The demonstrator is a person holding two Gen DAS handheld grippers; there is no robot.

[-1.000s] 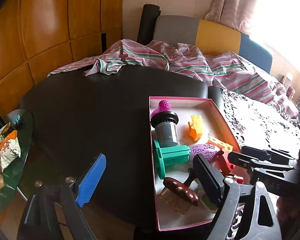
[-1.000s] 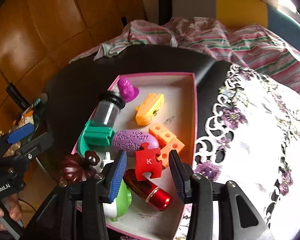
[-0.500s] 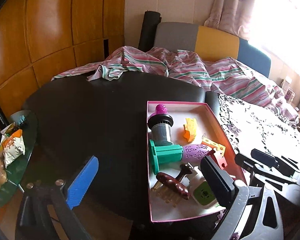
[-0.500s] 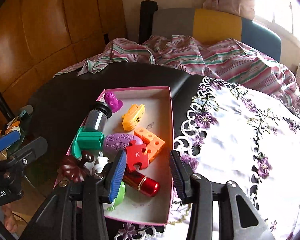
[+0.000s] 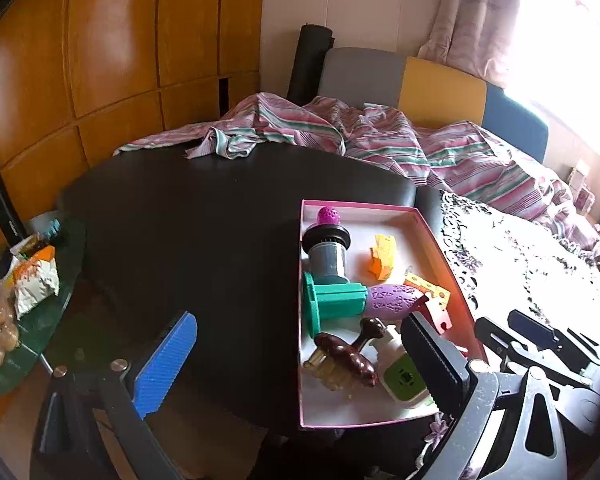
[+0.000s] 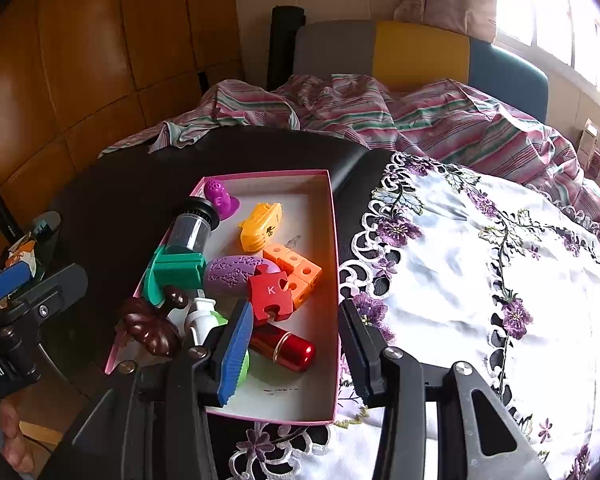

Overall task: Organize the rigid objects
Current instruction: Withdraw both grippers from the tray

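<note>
A pink box [image 6: 334, 240] with a white inside sits on the black table [image 5: 188, 232]. In it lie a red puzzle piece marked K [image 6: 270, 292], a red metal tube [image 6: 288, 350], a purple egg [image 6: 230, 274], orange blocks [image 6: 296, 266], a yellow toy [image 6: 262, 226], a grey cylinder [image 6: 190, 228] on a teal base [image 5: 332, 300], a brown pumpkin-shaped piece [image 5: 344, 356] and a white-green bottle [image 5: 400, 372]. My right gripper [image 6: 296, 348] hovers over the box's near end, jaws apart and gripping nothing. My left gripper [image 5: 300, 364] stands wide open and empty at the box's near left corner.
A white embroidered cloth [image 6: 480, 280] covers the table's right side. Striped fabric [image 5: 340, 136] is bunched at the far edge in front of a grey, yellow and blue chair back [image 5: 440, 88]. A glass side table [image 5: 40, 300] with snack packets stands left, under wooden wall panels.
Both grippers have drawn back from the box, which now looks smaller and farther. The left jaws have spread wider. The right jaws keep the same gap.
</note>
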